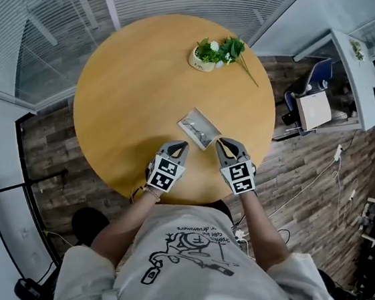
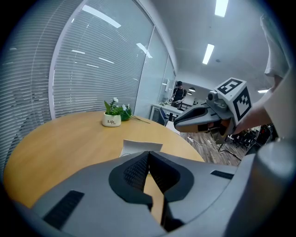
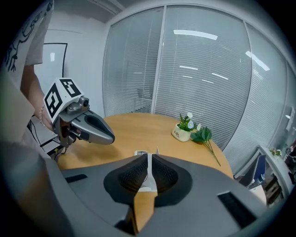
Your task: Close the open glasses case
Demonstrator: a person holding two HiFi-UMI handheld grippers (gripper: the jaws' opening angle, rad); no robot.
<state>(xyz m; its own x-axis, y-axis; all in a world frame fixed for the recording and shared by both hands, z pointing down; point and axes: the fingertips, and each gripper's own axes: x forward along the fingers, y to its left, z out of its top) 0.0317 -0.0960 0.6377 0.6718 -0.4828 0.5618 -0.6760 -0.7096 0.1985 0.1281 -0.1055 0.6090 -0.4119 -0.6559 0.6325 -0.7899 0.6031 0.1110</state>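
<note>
Glasses case point(image 1: 197, 129) lies open on the round wooden table point(image 1: 133, 85), towards the near edge, just ahead of both grippers. Lid looks folded back and flat; something pale and metallic sits inside, too small to name. No closing done yet, as far as the head view shows. Left gripper point(image 1: 178, 148) hovers just beside the case's near-left corner, not touching it from what can be seen. Its own view shows its jaws together at the tips with nothing between them; the case's pale edge point(image 2: 141, 147) shows just beyond. Right gripper point(image 1: 225, 145) sits near the case's near-right side, jaws drawn all but together, only a thin slit left, nothing held. A sliver of the case point(image 3: 141, 152) shows past that slit. Judgement: the whole task remains. The lid has to be caught or nudged up and swung over onto the base, then pressed shut. Further out, a small white pot of greenery point(image 1: 202, 58) stands on the far side of the table, well apart from the work.
</note>
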